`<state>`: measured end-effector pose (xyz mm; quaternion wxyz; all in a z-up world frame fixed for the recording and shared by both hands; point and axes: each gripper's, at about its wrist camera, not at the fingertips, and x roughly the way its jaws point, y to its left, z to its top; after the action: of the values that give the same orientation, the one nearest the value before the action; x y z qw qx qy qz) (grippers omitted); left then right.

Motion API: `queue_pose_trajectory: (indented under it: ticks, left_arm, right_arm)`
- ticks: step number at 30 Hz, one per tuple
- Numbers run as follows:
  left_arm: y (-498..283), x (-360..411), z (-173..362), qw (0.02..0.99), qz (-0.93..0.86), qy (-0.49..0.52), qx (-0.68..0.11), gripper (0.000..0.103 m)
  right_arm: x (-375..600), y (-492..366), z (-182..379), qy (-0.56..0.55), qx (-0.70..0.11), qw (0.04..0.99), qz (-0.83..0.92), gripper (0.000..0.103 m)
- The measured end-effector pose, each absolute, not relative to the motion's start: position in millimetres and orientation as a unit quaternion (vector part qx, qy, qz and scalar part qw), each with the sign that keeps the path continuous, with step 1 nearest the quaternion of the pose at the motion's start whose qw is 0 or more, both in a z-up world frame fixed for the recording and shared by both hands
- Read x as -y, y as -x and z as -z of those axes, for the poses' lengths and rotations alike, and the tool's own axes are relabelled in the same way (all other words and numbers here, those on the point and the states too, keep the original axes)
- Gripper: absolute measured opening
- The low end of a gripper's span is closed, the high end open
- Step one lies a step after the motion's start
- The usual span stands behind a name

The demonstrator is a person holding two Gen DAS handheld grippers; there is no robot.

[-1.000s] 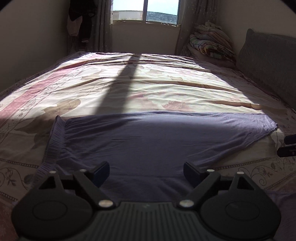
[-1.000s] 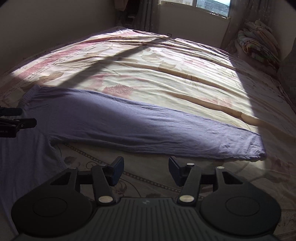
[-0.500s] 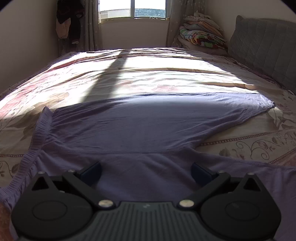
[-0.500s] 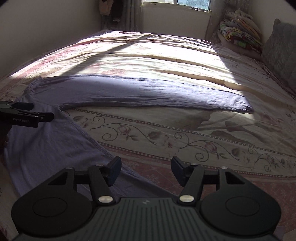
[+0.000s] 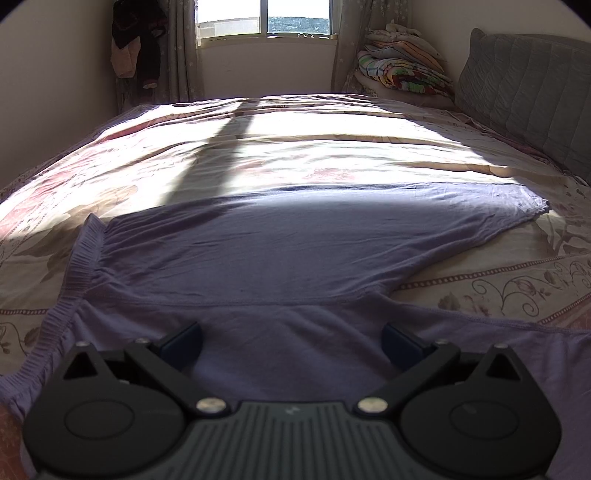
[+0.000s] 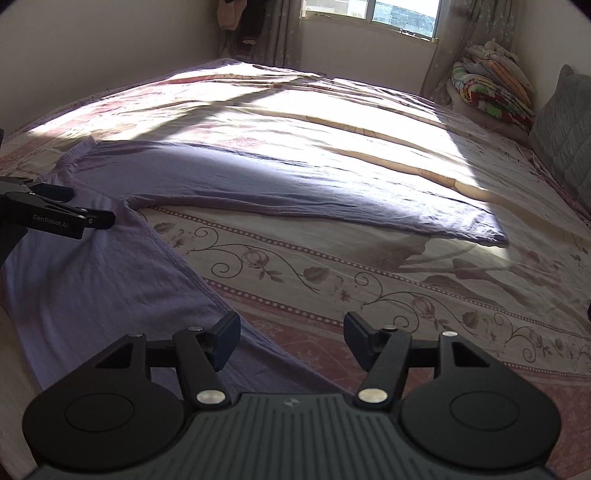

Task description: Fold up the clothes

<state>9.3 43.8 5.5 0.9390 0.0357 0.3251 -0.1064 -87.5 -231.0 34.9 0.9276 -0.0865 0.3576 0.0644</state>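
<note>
A pair of purple trousers [image 5: 280, 258] lies spread flat on the bed, its elastic waistband [image 5: 79, 266] at the left and one leg reaching right to a hem [image 5: 539, 208]. My left gripper [image 5: 291, 345] hangs open just above the near leg, with nothing between its fingers. In the right wrist view the trousers [image 6: 92, 273] run along the left, the far leg [image 6: 332, 199] stretching right. My right gripper [image 6: 291, 338] is open over the near leg's inner edge. The left gripper [image 6: 66, 210] shows at the left edge there.
The floral bedsheet [image 5: 295, 155] covers a wide bed, sunlit in the middle. A stack of folded quilts [image 5: 402, 70] sits at the far right corner beside a grey headboard [image 5: 528, 96]. Clothes [image 5: 136, 48] hang by the window [image 5: 266, 16].
Both grippers have drawn back toward the bed's near edge, so more of the near trouser leg shows under them. Both stay open. The trousers have not shifted.
</note>
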Motion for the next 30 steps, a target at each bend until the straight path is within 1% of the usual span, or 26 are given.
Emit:
queue_pose_trajectory:
  ticks: [13,18,20,30]
  left_arm:
    - [-9.3,-43.7,-5.2,0.939,0.106,-0.036,-0.325,0.103]
    - [-9.2,-43.7,-5.2,0.939,0.106,-0.036,-0.325,0.103]
    - [-9.2,-43.5,-5.2,0.939,0.106,-0.036,-0.325,0.103]
    - [-9.0,-43.4,-5.5,0.939,0.106,-0.036,-0.325,0.103]
  right_arm:
    - [227.5,84.9,-29.9,0.103,-0.366,0.923,-0.053,0.066]
    - [228.5,81.8,-29.0,0.101,-0.367,0.923,-0.048,0.068]
    - [227.7,81.8,-28.5,0.103,-0.368,0.923,-0.050,0.070]
    - [223.2,82.4,-26.4,0.116,-0.374,0.918,-0.058,0.072]
